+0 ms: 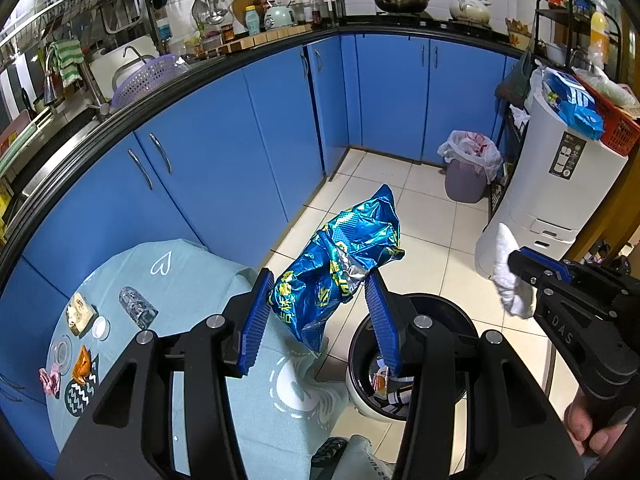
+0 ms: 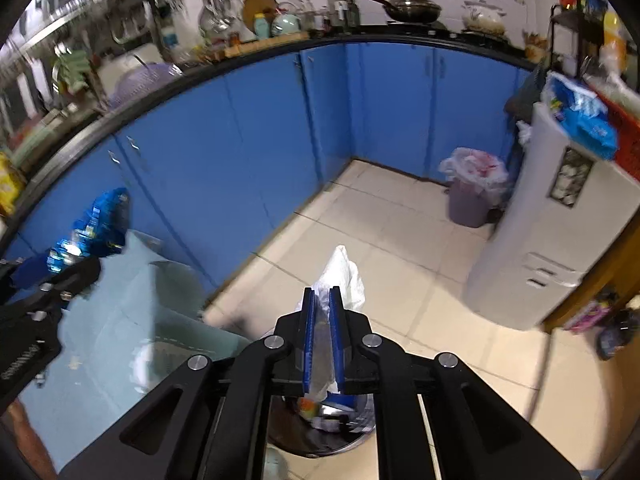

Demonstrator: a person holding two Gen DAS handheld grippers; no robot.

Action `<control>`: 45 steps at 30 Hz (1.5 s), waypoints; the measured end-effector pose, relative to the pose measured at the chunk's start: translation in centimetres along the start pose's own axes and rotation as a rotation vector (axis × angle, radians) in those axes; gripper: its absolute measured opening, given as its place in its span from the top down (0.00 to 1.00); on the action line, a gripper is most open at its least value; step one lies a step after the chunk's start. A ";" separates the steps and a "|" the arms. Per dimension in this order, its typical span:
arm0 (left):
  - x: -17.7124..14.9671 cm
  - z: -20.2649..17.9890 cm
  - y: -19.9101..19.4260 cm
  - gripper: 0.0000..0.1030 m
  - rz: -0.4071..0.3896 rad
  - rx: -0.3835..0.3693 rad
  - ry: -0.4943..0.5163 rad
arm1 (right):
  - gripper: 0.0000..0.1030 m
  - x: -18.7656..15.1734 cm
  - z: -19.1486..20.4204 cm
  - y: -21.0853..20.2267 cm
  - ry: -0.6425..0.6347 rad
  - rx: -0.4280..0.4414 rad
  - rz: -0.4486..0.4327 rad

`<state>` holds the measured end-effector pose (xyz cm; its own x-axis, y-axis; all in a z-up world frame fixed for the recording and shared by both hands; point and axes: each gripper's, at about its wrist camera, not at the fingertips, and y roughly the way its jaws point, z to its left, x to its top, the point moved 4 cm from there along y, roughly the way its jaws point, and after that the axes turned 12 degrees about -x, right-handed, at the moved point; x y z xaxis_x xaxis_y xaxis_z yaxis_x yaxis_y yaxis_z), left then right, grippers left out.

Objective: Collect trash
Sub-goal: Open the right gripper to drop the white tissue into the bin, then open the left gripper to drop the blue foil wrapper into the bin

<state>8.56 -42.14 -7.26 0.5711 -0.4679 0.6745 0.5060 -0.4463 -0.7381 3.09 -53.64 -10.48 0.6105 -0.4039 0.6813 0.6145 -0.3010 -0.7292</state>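
My left gripper is shut on a crumpled blue foil snack bag, which hangs beside the edge of the table, near the rim of a black-rimmed trash bin. The bin holds some rubbish. My right gripper is shut on a white crumpled tissue, held over the same bin. In the left wrist view the right gripper and its tissue are at the right. An orange wrapper, a pink wrapper and a beige packet lie on the table's pale blue cloth.
A glass and a white lid also sit on the table. Blue cabinets run along the left and back. A purple bin with a white liner and a tall white appliance stand at the right on the tiled floor.
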 end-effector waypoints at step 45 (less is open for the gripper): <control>0.0 -0.4 -0.6 0.53 -0.013 0.004 -0.002 | 0.07 -2.2 1.7 0.8 -0.153 -0.018 0.029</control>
<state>7.97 -42.17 -6.82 0.5657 -0.4603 0.6842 0.5164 -0.4492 -0.7291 3.15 -51.53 -12.45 0.6978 -0.2762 0.6609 0.5874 -0.3076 -0.7486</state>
